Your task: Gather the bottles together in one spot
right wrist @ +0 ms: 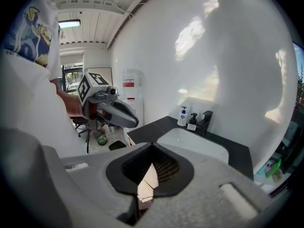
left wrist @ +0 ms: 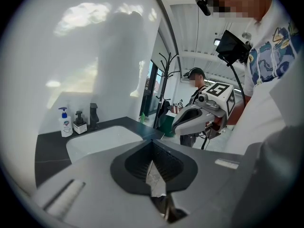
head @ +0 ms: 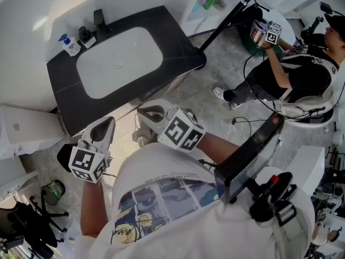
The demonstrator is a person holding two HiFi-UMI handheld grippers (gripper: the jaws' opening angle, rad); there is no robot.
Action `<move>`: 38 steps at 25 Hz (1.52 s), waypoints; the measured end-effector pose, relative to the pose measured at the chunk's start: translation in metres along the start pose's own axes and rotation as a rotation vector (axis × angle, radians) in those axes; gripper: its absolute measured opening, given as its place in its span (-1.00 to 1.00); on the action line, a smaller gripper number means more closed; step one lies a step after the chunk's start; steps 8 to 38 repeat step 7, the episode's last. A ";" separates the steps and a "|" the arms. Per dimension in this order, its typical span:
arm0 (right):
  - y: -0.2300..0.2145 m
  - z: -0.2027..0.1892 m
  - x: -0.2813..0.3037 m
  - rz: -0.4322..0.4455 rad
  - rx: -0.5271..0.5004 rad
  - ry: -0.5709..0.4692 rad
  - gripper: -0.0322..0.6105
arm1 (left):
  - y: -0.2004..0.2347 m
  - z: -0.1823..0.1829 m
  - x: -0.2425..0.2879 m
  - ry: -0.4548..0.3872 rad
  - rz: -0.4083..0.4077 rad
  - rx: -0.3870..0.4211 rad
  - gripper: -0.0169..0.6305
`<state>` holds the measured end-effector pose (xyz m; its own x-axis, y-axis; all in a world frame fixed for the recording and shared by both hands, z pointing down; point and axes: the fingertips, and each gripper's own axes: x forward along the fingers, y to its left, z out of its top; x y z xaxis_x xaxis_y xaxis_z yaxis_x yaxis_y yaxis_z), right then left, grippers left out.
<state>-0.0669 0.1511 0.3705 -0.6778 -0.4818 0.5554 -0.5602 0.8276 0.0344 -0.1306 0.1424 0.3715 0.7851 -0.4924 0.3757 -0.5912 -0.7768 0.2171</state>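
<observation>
I hold both tools out in front of my chest, side by side and a little apart, each tipped somewhat downward toward the sink. My left gripper (head: 107, 124) has its jaws pressed together with nothing between them – in the left gripper view the two dark pads meet along one seam. My right gripper (head: 149, 113) reads the same in the right gripper view: jaws together, empty. Neither tool touches anything.

The bottles stand well ahead of me, at the back left corner of the black counter (head: 180, 42). The white pump bottle (head: 70, 45) with its blue head is outermost. The dark pump bottle (head: 86, 36) sits just beside it, between it and the black tap (head: 99, 21). Whether the two bottles touch, I cannot tell. The white basin (head: 118, 61) fills the middle of the counter.

Behind the counter rises a plain white wall (left wrist: 95, 46), glossy with light patches. The floor (head: 215, 123) is grey and mottled, with black cables (head: 245, 120) trailing over it. A white cabinet (head: 27, 128) stands off to my left. To the right of the counter a second person (head: 294, 74) in dark clothes holds another tool with a marker cube, and a dark coat stand (left wrist: 167, 80) stands near that person in the left gripper view.
</observation>
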 end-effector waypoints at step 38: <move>-0.006 -0.005 0.000 -0.008 0.013 0.002 -0.90 | 0.003 0.004 0.011 -0.003 -0.014 0.014 -0.94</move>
